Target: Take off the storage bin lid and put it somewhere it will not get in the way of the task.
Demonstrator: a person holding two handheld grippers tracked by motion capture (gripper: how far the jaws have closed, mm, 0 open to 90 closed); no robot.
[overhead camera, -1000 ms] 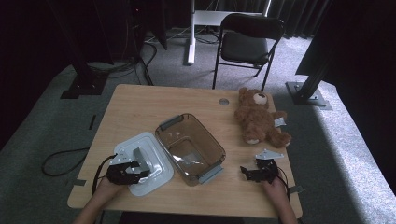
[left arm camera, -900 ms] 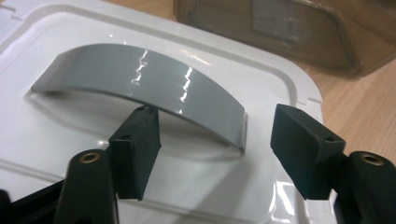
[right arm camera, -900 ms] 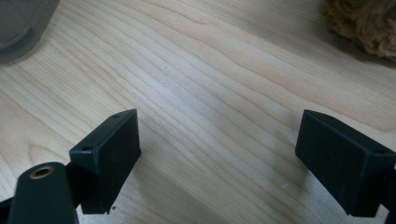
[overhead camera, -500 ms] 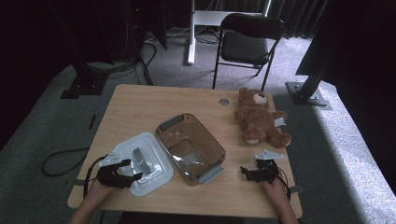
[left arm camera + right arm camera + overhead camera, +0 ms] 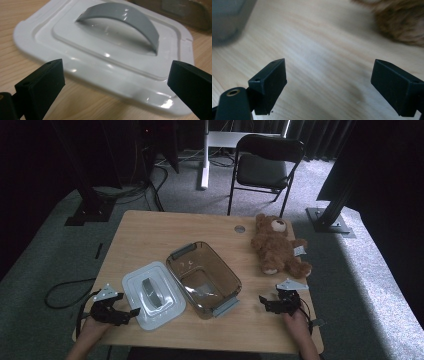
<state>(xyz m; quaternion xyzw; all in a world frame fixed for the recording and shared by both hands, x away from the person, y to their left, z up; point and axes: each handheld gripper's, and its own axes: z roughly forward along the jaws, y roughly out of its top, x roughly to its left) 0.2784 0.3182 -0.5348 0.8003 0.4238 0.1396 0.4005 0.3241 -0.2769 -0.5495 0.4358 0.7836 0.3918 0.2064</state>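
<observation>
Lid [image 5: 153,293]: light, stiff, glossy plastic, probably slippery; grab the grey handle [image 5: 125,20]. Left gripper [image 5: 125,314] jaws just opened, nothing between; right gripper [image 5: 267,302] jaws apart.

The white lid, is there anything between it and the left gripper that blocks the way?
No, nothing visible. The left gripper sits just off the near edge of the white lid, jaws wide open after just opening, with bare table between them. The brown container lies beyond the lid.

Teddy bear [image 5: 399,22] blurred and cut off in right gripper view, lid [image 5: 105,55] corner past left gripper view's edge
</observation>
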